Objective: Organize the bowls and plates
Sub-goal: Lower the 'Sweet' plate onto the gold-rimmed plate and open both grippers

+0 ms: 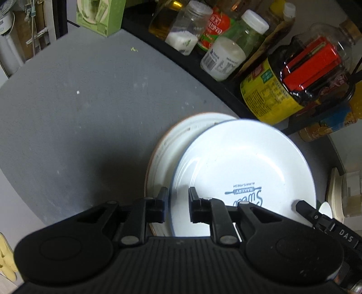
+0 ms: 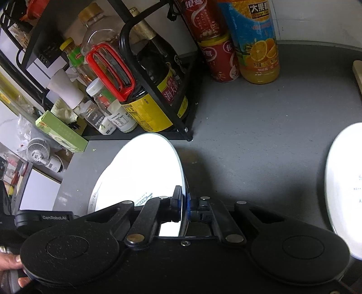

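A white plate with a blue rim and bakery print (image 1: 244, 162) is held tilted over a larger white plate with a brown rim (image 1: 167, 144) that lies on the grey counter. My right gripper (image 2: 184, 203) is shut on the blue-rimmed plate's (image 2: 147, 171) edge; its tip shows in the left wrist view (image 1: 305, 208) at the plate's right side. My left gripper (image 1: 178, 196) has its jaws apart, straddling the near left rim of the blue-rimmed plate without clamping it. Another white dish (image 2: 346, 181) sits at the right.
A black rack (image 2: 158, 95) with bottles and jars stands along the back; a soy sauce bottle (image 1: 294, 86) and jars (image 1: 224, 56) are close behind the plates. Cans and an orange juice bottle (image 2: 255, 40) stand beside the rack. A green box (image 1: 99, 15) is far left.
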The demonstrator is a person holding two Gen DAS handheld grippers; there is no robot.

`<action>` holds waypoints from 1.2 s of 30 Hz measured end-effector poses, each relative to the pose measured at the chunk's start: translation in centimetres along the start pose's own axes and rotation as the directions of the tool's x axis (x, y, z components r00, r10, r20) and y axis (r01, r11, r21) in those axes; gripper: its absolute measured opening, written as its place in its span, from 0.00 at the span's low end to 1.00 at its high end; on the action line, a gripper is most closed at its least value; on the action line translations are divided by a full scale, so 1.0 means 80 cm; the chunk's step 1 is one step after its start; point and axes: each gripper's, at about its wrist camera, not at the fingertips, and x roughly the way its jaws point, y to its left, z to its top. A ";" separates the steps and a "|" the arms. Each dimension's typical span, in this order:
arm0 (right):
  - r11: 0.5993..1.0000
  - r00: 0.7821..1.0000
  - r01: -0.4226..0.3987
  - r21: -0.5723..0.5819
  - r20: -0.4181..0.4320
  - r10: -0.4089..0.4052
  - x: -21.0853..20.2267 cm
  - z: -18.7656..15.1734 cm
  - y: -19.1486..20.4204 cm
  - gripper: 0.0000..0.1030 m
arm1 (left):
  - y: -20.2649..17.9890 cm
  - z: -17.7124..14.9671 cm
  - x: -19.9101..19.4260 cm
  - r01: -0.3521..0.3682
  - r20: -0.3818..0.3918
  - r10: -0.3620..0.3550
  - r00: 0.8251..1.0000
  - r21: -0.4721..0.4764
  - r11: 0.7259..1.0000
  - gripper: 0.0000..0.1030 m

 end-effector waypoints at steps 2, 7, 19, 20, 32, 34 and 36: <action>1.000 1.000 0.000 0.003 -0.004 0.000 0.004 0.000 0.000 0.04 | 0.000 0.007 -0.007 0.001 0.009 -0.001 1.000 0.009 1.000 0.15; 1.000 1.000 0.003 0.020 -0.012 -0.003 0.013 -0.001 -0.001 0.04 | 0.003 0.019 -0.018 -0.020 0.045 0.018 0.999 0.024 1.000 0.27; 0.999 0.998 0.034 0.033 -0.046 -0.032 0.029 -0.006 -0.001 0.07 | 0.015 0.026 -0.001 -0.013 0.033 0.013 0.999 0.003 1.000 0.32; 0.999 0.998 0.033 0.032 -0.048 -0.032 0.030 -0.006 -0.001 0.07 | 0.014 0.025 -0.001 -0.028 0.039 0.027 0.999 0.005 1.000 0.32; 0.998 0.995 0.016 0.055 -0.103 -0.011 0.047 -0.006 -0.002 0.09 | 0.022 0.024 -0.003 -0.040 0.102 0.039 0.994 0.009 0.999 0.26; 0.999 0.993 0.015 0.041 -0.114 -0.011 0.047 -0.004 -0.001 0.09 | 0.021 0.025 -0.003 -0.044 0.104 0.044 0.994 0.003 0.999 0.26; 1.000 0.992 0.021 0.019 -0.124 -0.019 0.046 -0.002 0.001 0.10 | 0.017 0.027 -0.004 -0.064 0.100 0.062 0.993 0.013 0.998 0.26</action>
